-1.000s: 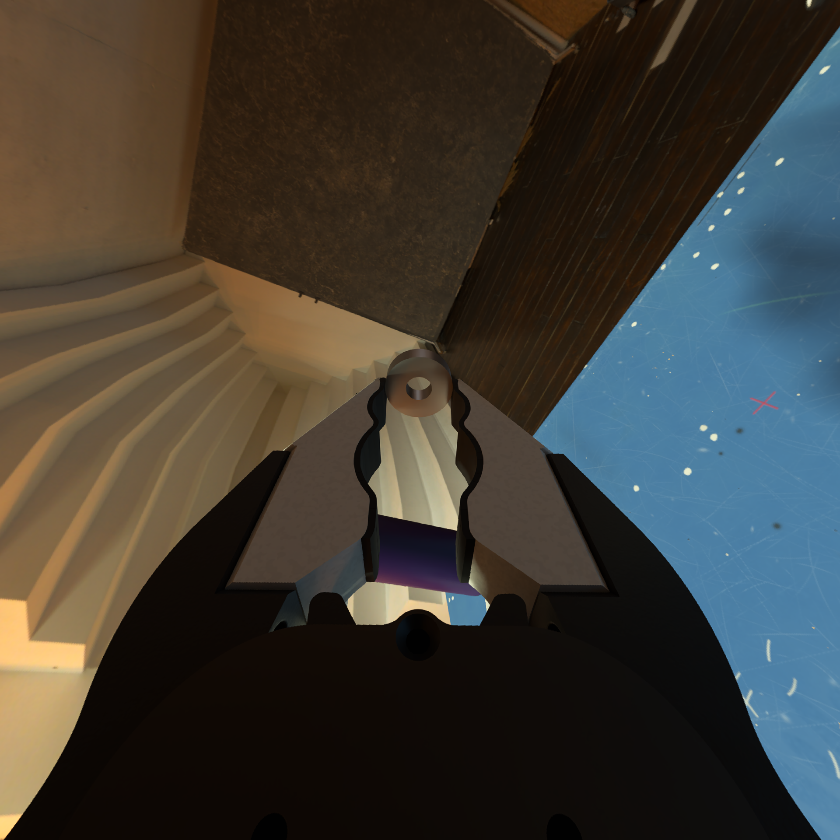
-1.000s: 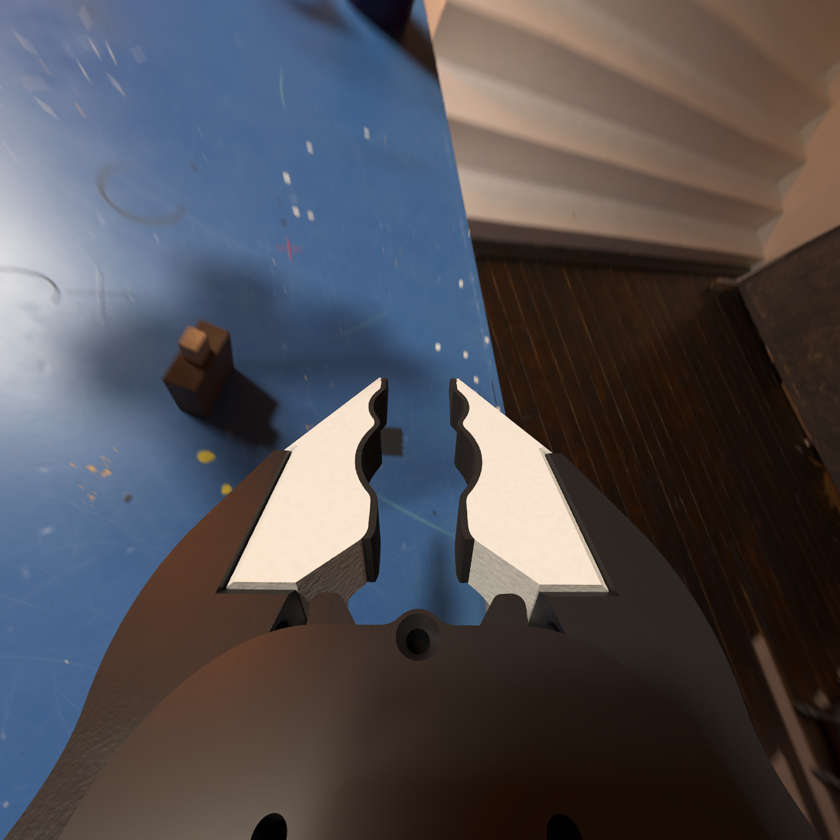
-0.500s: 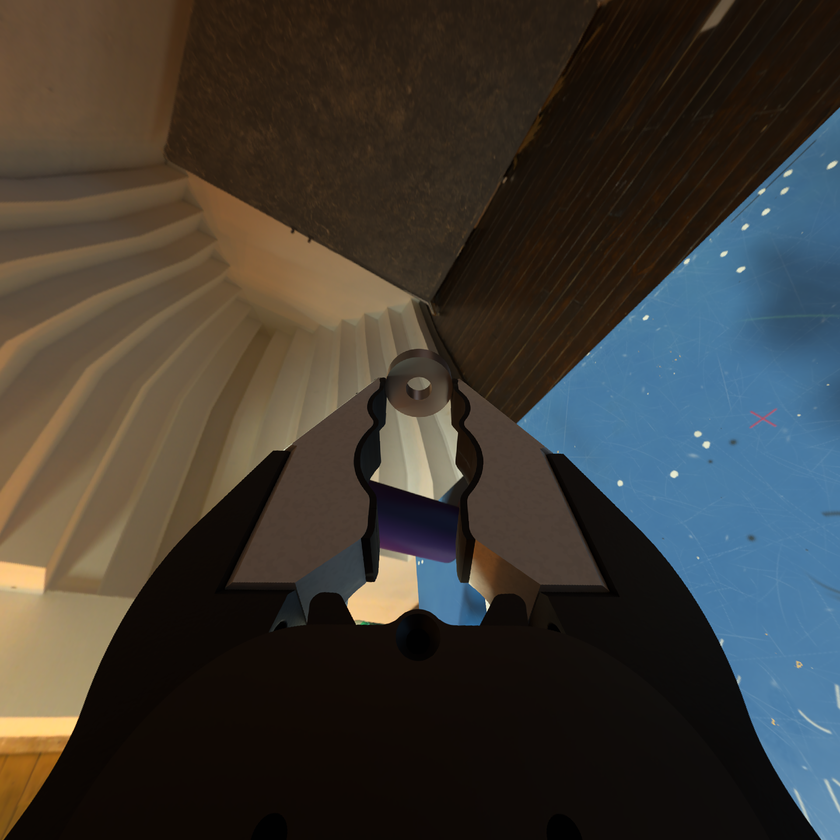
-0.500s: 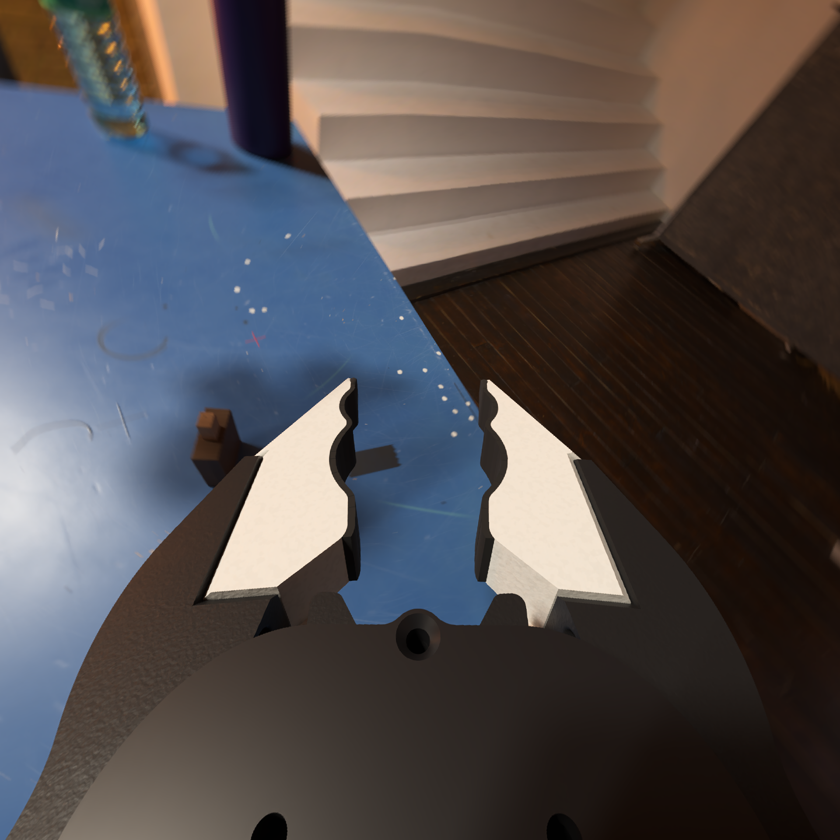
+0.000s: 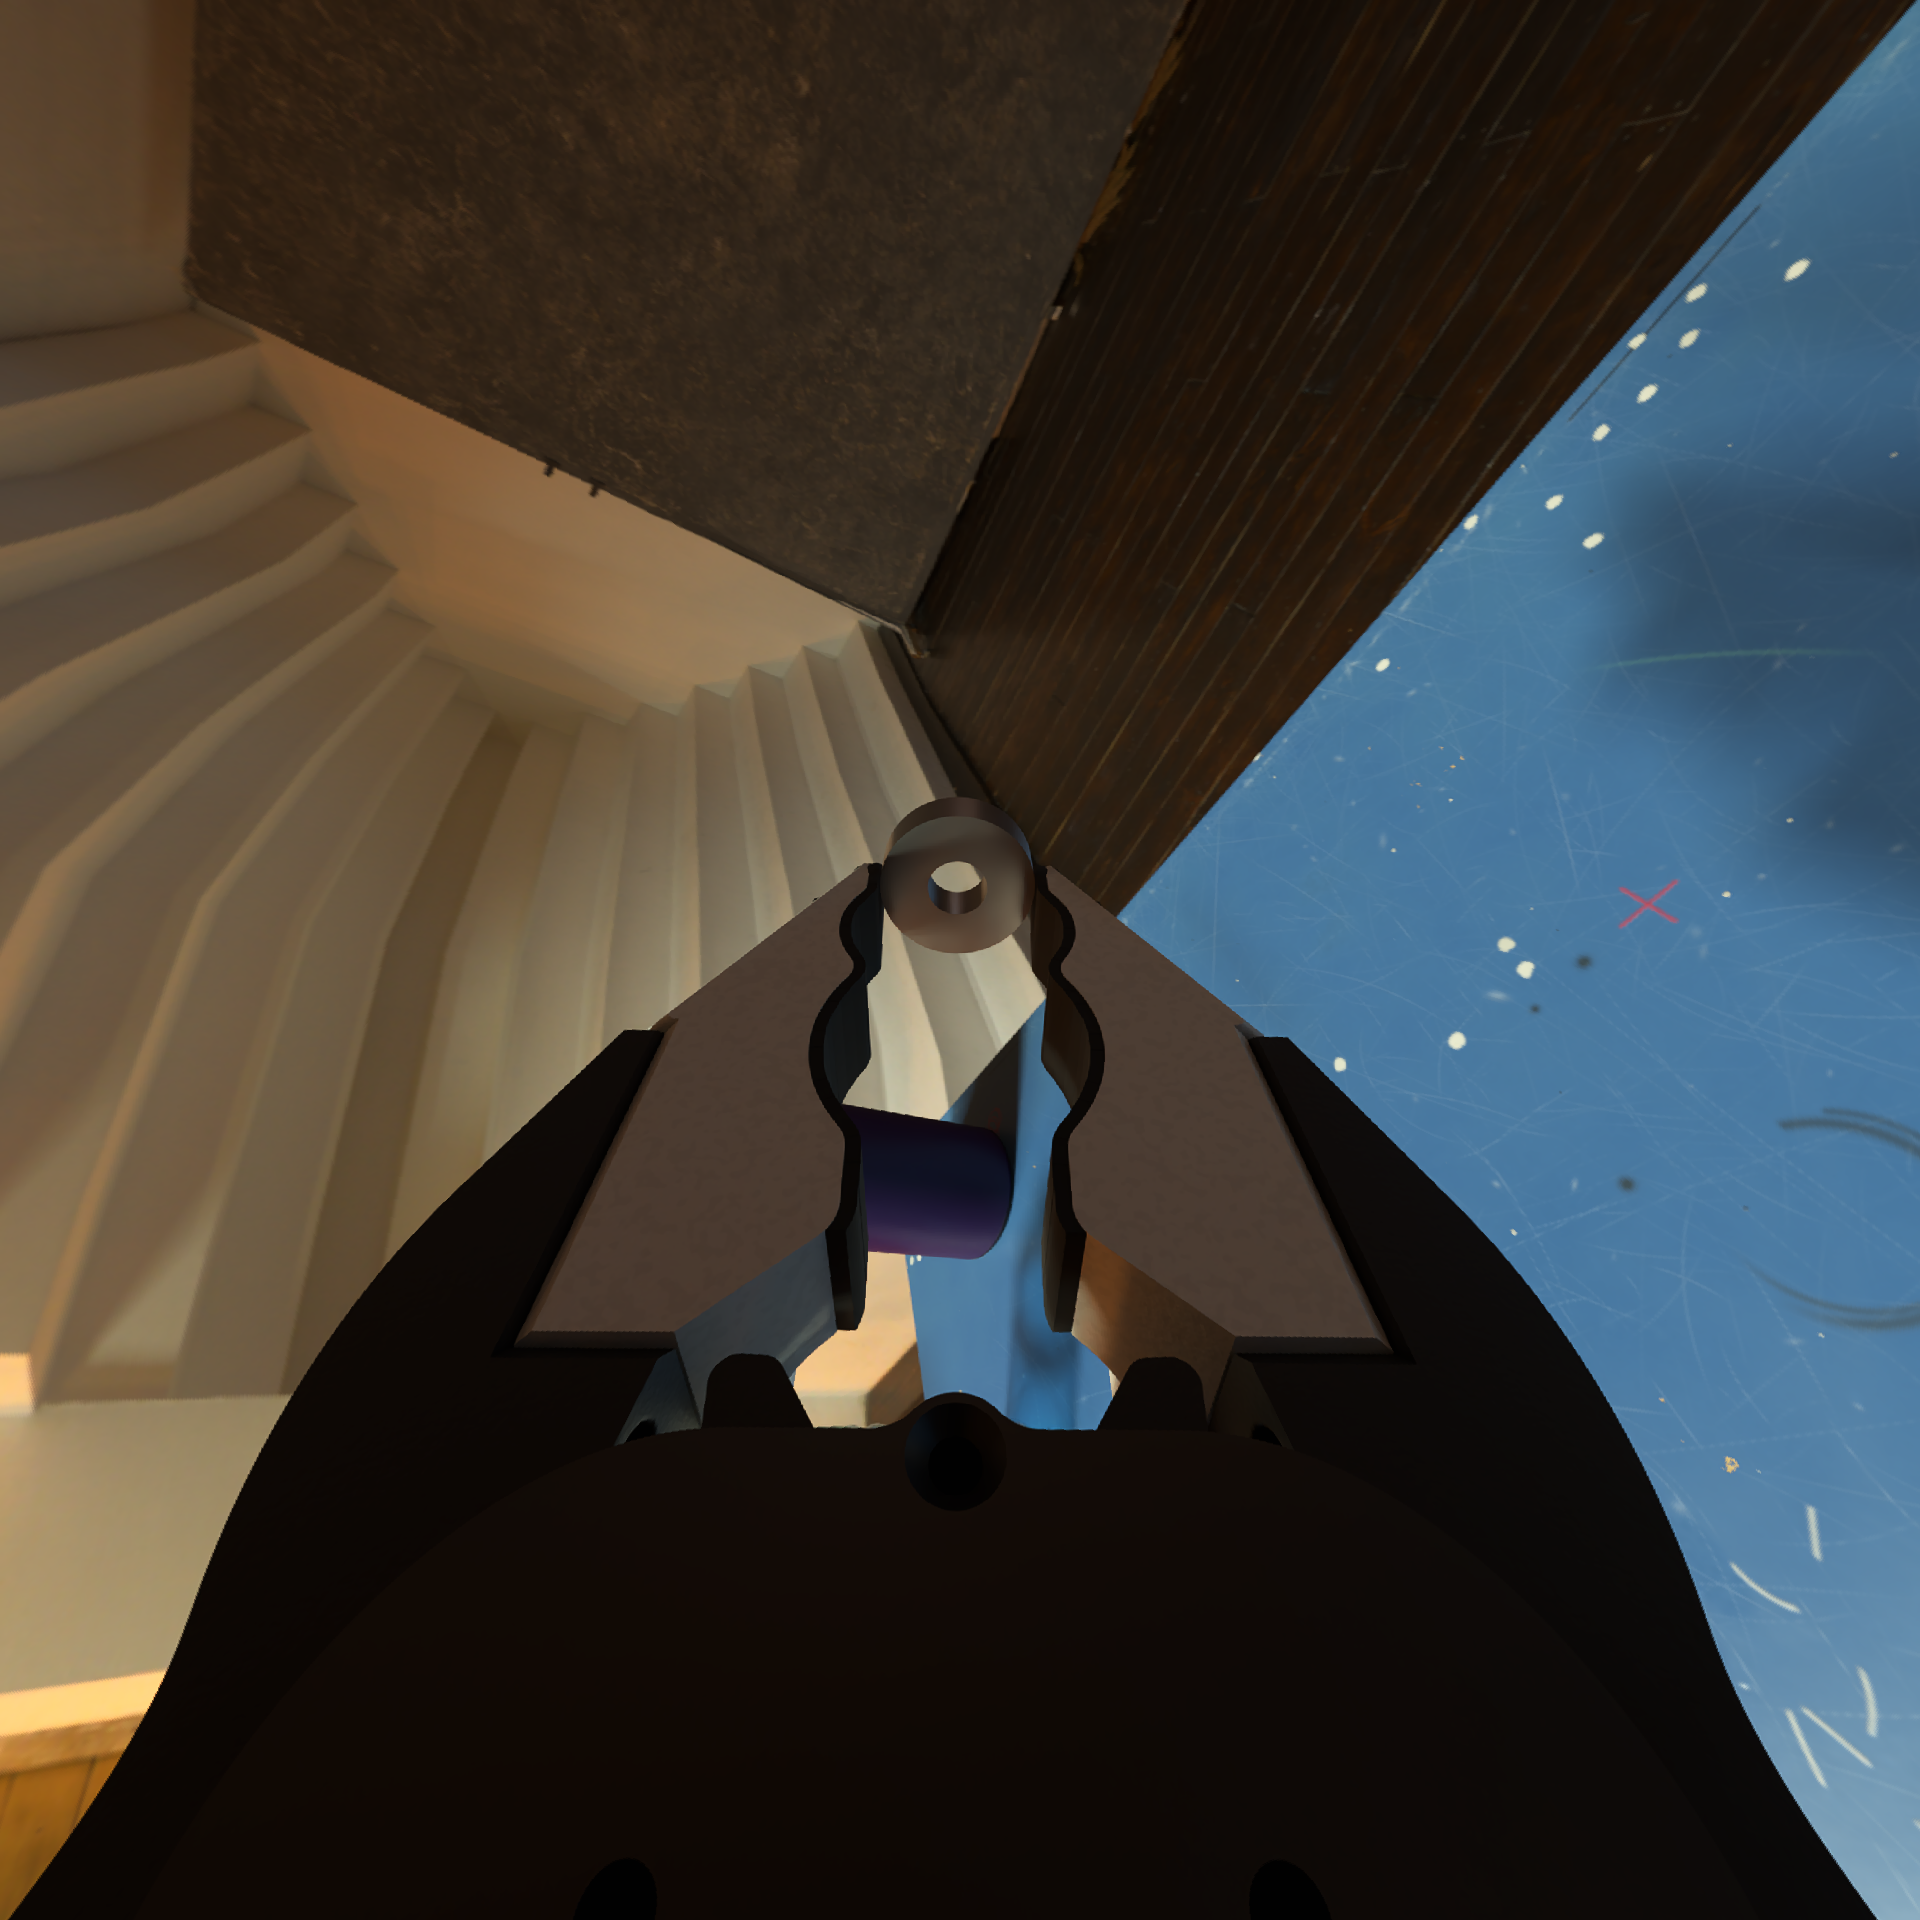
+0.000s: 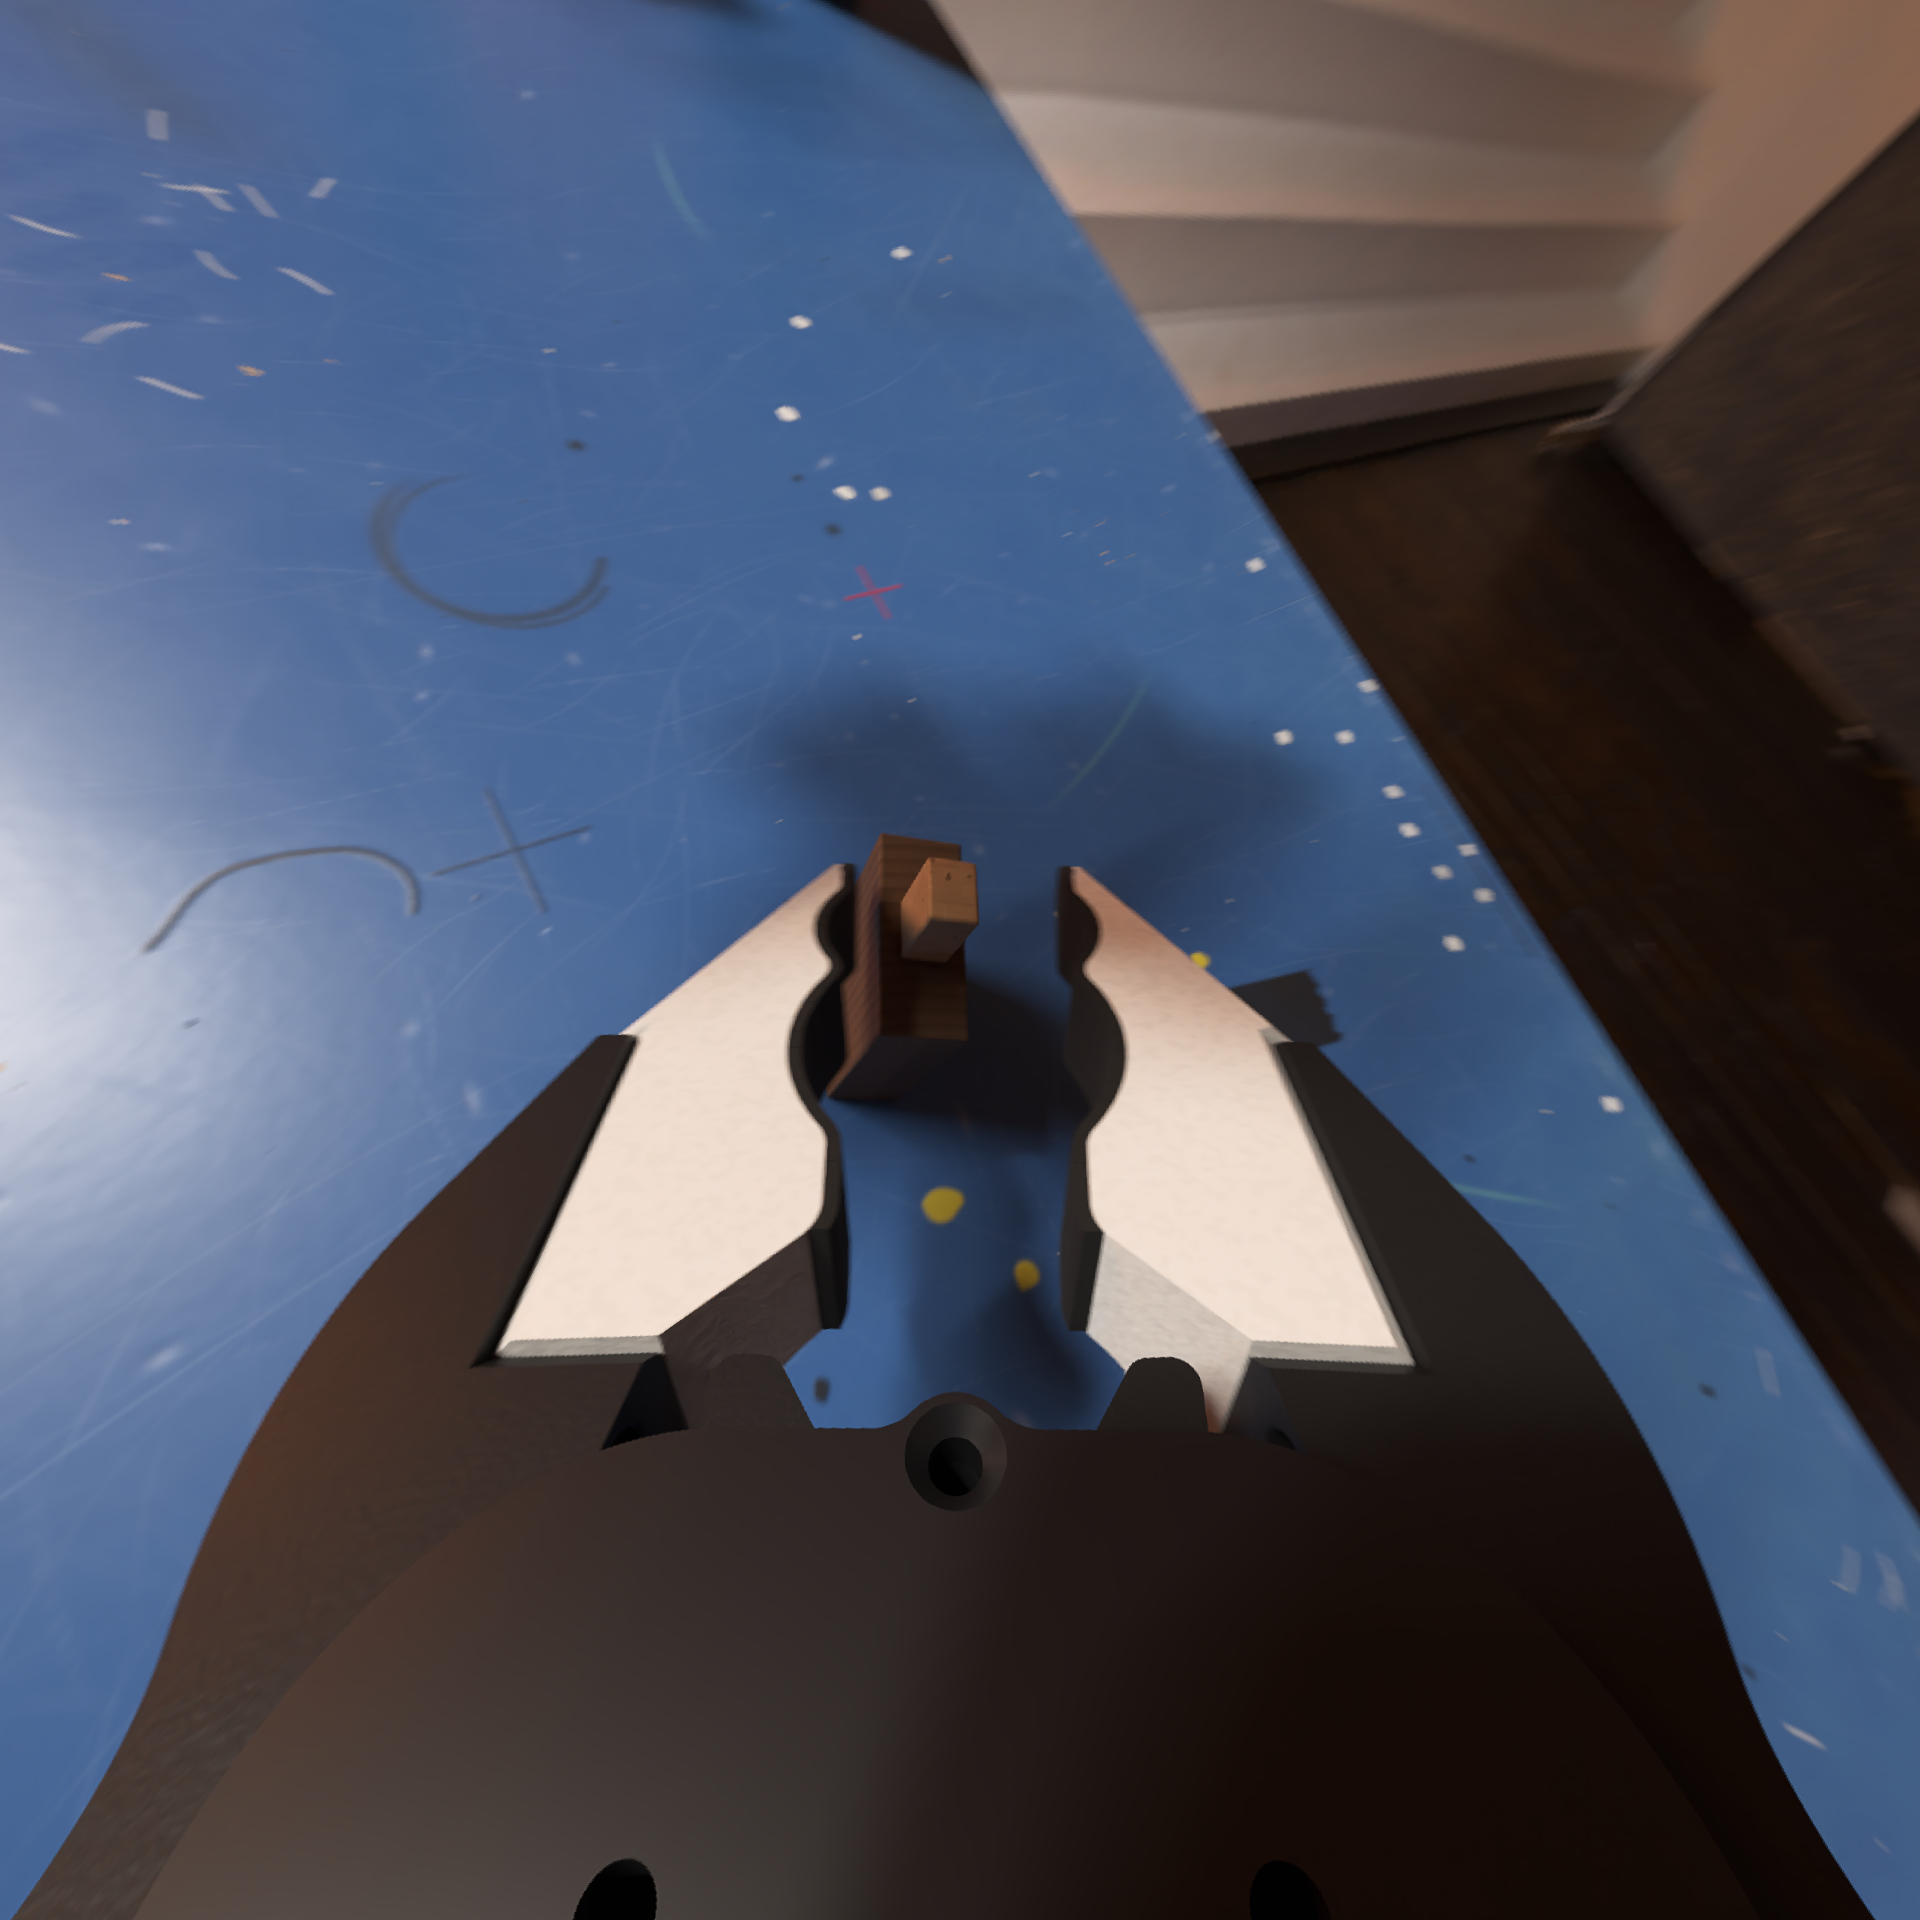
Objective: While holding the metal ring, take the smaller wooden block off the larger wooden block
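In the left wrist view, my left gripper (image 5: 956, 896) is shut on the metal ring (image 5: 957, 890), a small grey washer held between the fingertips with its hole facing the camera, raised beside the blue table (image 5: 1558, 935). In the right wrist view, my right gripper (image 6: 954, 902) is open, its fingertips on either side of the blocks. The smaller, lighter wooden block (image 6: 937, 906) sits on top of the larger, darker wooden block (image 6: 904, 1003), which stands on the blue table (image 6: 520, 727). The left finger (image 6: 717, 1091) is close beside the larger block.
A dark purple cylinder (image 5: 930, 1184) shows between the left gripper's fingers, farther off. The table edge runs diagonally at the right (image 6: 1351, 665), with dark wood floor (image 6: 1662, 935) and pale steps (image 6: 1351, 208) beyond. Yellow paint spots (image 6: 942, 1203) lie on the table.
My right gripper has swung left and moved in, so the stacked blocks now stand between its open fingertips. My left gripper keeps the ring and has turned slightly.
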### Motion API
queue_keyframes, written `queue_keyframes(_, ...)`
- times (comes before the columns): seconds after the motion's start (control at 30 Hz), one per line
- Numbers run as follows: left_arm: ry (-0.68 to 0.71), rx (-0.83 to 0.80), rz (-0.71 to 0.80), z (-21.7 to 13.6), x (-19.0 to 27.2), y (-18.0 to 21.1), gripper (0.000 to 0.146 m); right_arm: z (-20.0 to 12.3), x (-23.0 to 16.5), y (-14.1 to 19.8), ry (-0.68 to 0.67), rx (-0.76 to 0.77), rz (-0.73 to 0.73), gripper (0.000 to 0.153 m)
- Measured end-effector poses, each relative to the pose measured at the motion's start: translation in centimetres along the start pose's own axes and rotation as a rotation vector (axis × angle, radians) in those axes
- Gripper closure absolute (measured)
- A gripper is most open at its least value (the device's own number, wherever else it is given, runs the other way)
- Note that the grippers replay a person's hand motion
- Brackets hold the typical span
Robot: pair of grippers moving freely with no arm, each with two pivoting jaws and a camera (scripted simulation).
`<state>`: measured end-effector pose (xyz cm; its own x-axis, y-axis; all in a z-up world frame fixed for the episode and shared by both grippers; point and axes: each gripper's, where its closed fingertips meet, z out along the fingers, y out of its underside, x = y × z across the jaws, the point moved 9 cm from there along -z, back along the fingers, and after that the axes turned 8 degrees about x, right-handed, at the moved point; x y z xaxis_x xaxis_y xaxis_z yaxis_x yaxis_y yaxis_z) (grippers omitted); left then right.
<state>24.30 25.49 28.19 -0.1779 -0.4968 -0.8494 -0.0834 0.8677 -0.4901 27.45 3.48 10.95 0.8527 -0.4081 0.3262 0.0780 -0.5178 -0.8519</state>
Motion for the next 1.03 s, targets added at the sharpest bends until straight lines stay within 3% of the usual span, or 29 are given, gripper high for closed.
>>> queue_keyframes(0.07,0.022,-0.009,-0.009,0.4,0.1,0.3,0.118,-0.4,0.5,-0.2,-0.103,0.008,0.062,0.144)
queue_keyframes(0.17,0.058,-0.058,-0.016,1.3,0.6,0.9,0.118,-2.2,1.7,-2.1,-0.222,0.109,0.139,0.144)
queue_keyframes(0.4,0.163,-0.15,-0.038,3.9,2.6,1.2,0.118,-8.4,6.7,-12.5,-0.329,0.262,-0.023,0.144)
queue_keyframes(0.53,0.222,-0.152,-0.152,4.4,2.9,1.1,0.118,-11.1,7.9,-17.6,-0.448,0.308,-0.16,0.144)
queue_keyframes(0.73,0.415,-0.078,-0.31,4.1,3.1,0.9,0.118,-12.8,7.6,-20.9,-0.554,0.287,-0.569,0.144)
queue_keyframes(1.03,0.505,-0.032,-0.357,4.5,4.0,0.4,0.118,-16.9,7.9,-27.3,-0.762,0.517,-0.581,0.144)
